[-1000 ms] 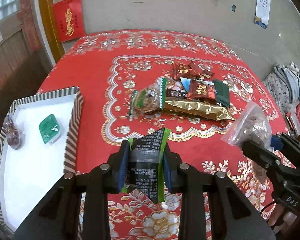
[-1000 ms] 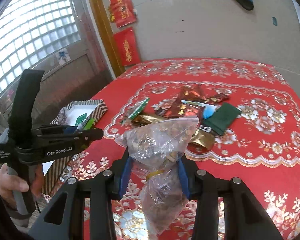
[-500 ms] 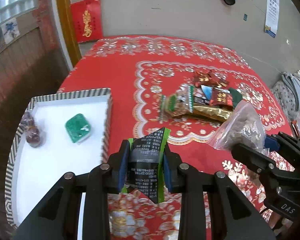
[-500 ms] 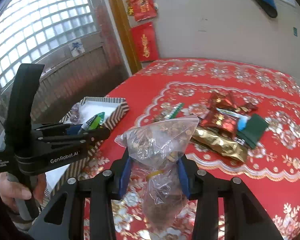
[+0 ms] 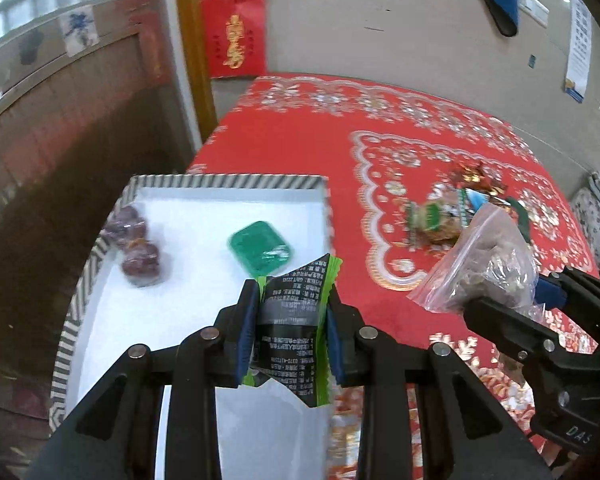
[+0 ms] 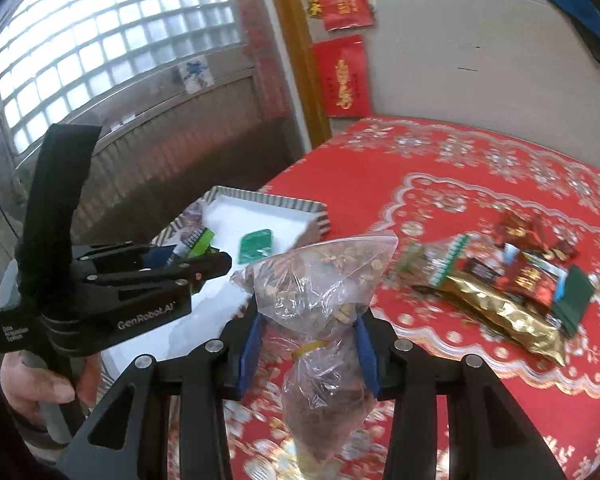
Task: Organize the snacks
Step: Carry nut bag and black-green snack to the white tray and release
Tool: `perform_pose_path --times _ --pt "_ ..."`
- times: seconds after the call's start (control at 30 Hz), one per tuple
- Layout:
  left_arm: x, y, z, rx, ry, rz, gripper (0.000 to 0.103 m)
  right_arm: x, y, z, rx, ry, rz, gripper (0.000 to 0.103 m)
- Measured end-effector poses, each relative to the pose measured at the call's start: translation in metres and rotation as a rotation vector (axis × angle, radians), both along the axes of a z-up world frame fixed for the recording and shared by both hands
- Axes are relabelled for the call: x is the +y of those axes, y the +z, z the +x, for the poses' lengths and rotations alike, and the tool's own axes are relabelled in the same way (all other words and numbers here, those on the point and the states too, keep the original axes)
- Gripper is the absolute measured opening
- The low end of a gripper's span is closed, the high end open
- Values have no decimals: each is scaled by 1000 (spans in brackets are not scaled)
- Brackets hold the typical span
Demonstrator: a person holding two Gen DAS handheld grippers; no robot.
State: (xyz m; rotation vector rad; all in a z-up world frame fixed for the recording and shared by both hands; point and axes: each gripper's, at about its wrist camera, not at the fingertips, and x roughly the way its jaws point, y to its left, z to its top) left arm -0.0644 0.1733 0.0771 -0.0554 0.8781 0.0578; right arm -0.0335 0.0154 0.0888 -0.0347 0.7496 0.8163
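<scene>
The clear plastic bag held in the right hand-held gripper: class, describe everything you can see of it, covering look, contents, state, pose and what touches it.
The clear plastic bag is thin, crinkled and transparent, with a zip-style strip along its upper edge. It holds brown, tan and pale dry bits. A yellow band cinches its middle. It stands roughly upright, lifted above the red tablecloth, its lower bulge hanging below the fingers. The right hand-held gripper is shut on it, blue pads pressing both sides. Nothing else appears to touch it.

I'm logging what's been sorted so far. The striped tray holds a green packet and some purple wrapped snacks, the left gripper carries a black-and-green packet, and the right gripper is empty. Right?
Not quite: the right gripper isn't empty. The right wrist view shows it shut on a clear bag of snacks. The rest stands: the striped tray holds the green packet and purple wrapped snacks, and the left gripper carries the black-and-green packet.
</scene>
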Motion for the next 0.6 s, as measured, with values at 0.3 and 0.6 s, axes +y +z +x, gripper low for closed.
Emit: perform_pose_path --times 0.3,0.6 --pt "46 -12 -3 25 68 9 28 60 6 -9 4 78 -21 43" --pt "89 -29 -3 65 129 24 28 106 -1 -6 52 121 -27 43"
